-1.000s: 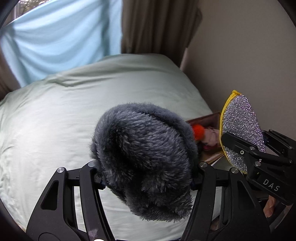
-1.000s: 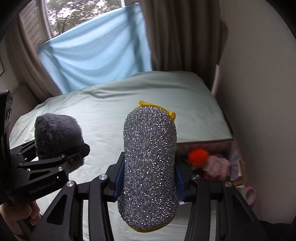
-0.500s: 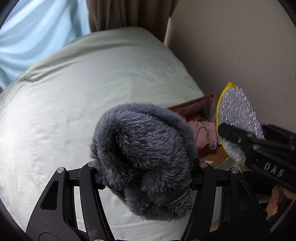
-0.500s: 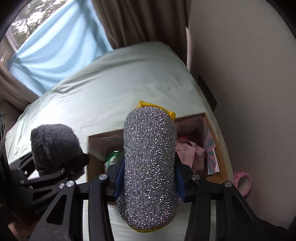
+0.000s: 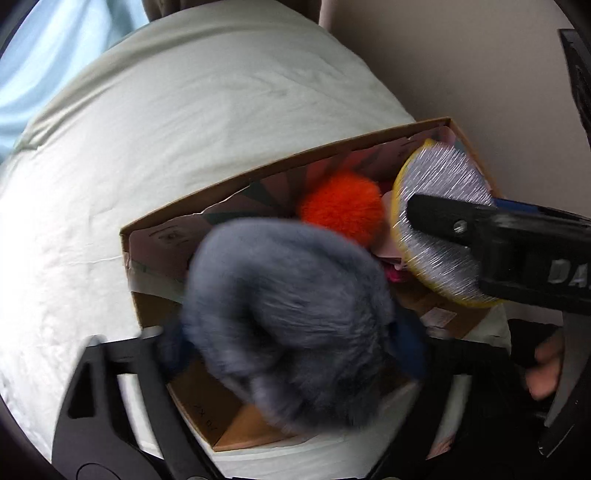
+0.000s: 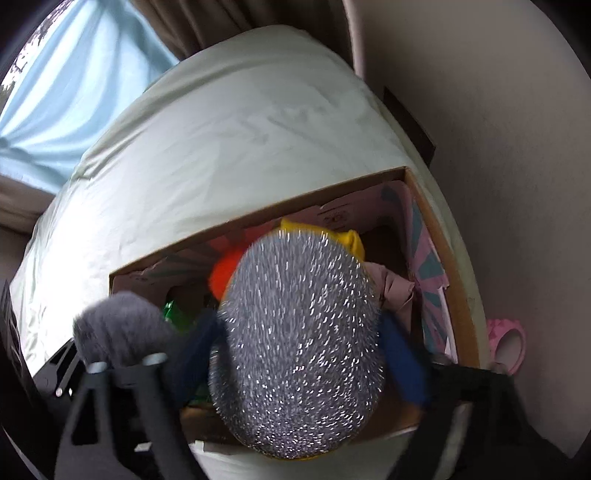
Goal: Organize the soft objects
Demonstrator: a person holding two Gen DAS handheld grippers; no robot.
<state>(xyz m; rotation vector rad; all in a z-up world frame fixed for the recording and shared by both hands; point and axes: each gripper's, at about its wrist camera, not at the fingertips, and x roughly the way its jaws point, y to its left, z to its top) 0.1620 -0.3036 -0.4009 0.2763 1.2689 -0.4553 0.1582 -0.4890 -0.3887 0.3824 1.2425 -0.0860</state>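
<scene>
My left gripper (image 5: pixel 291 339) is shut on a grey fluffy soft toy (image 5: pixel 288 317) and holds it over the open cardboard box (image 5: pixel 258 173). My right gripper (image 6: pixel 295 347) is shut on a silver glittery sponge with a yellow rim (image 6: pixel 295 347), also over the box (image 6: pixel 436 229). The sponge shows at the right of the left wrist view (image 5: pixel 439 236), the grey toy at the left of the right wrist view (image 6: pixel 122 328). In the box lie an orange pom-pom (image 5: pixel 343 210), pink cloth (image 6: pixel 395 291) and something green (image 6: pixel 173 310).
The box sits on a pale green bed (image 5: pixel 147 140) at its edge by a beige wall (image 6: pixel 498 110). A pink roll of tape (image 6: pixel 508 341) lies right of the box. Curtains (image 6: pixel 221 22) hang behind the bed.
Both grippers have moved forward and tilted down over the box, which now fills the middle of both views. Both stay shut on their objects.
</scene>
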